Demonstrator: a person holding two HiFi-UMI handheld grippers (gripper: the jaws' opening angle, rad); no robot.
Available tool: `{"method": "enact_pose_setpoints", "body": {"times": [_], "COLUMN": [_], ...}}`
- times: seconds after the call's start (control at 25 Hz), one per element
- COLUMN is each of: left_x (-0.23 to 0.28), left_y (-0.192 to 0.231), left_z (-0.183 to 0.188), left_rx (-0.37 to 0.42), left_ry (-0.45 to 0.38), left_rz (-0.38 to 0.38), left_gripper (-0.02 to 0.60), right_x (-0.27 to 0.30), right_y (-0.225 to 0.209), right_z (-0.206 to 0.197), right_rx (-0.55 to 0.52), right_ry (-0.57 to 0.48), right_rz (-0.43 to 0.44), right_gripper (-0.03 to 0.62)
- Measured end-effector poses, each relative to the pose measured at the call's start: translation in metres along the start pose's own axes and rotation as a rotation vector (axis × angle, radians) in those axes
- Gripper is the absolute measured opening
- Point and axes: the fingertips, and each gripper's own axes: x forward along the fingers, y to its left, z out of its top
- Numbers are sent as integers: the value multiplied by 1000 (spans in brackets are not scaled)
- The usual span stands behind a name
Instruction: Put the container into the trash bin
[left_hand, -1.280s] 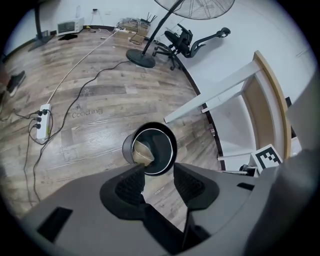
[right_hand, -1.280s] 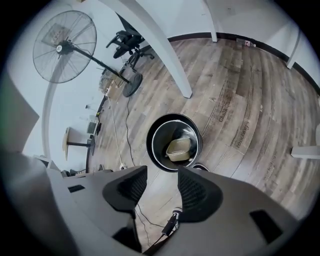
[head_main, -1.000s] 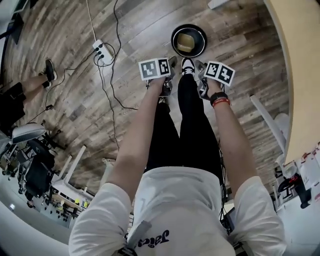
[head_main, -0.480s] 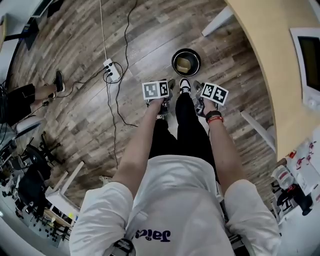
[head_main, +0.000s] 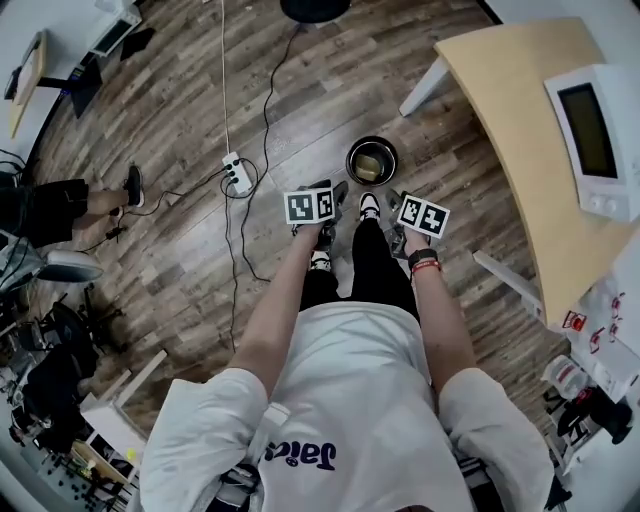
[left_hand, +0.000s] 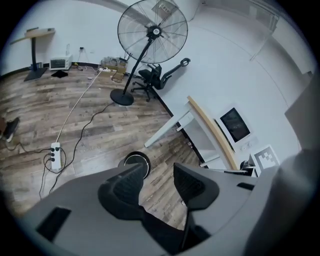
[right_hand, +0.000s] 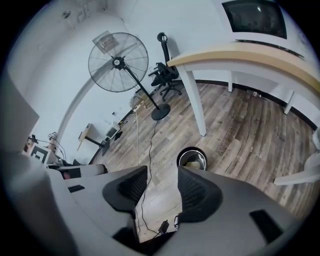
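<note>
The trash bin is a round black bin with a shiny inner wall, standing on the wooden floor just ahead of my feet. A yellowish container lies inside it. My left gripper and right gripper hover side by side short of the bin, both open with nothing between the jaws. In the left gripper view the bin peeks from behind the left jaw of the left gripper. The right gripper view has the bin with the container just beyond the right gripper.
A light wooden table with white legs stands to the right of the bin, carrying a white appliance. A power strip and cables lie on the floor to the left. A seated person's leg is at far left. A standing fan is farther off.
The head view has pulled back and up, so the bin looks smaller and farther, and the table and white appliance have come into view. Both grippers stay open and empty.
</note>
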Motion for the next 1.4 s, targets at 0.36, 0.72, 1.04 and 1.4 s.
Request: {"method": "enact_pose_setpoints", "body": {"times": [0.36, 0.72, 1.04, 1.4], "left_x": [-78, -143, -204, -268], "left_y": [-36, -75, -94, -127], "left_z": [32, 77, 110, 147], "left_rx": [123, 268, 376, 488], "left_ry": [-153, -309, -454, -616], "left_rz": [-29, -45, -20, -9], "left_gripper": [189, 189, 186, 152], "right_x": [-71, -131, -194, -249], "right_y": [60, 111, 160, 190], "right_z": [27, 63, 104, 122], "right_rx": [-144, -249, -345, -366], "right_ry": [-142, -292, -475, -631], "right_rz": [24, 56, 92, 84], "right_gripper": [202, 196, 181, 144]}}
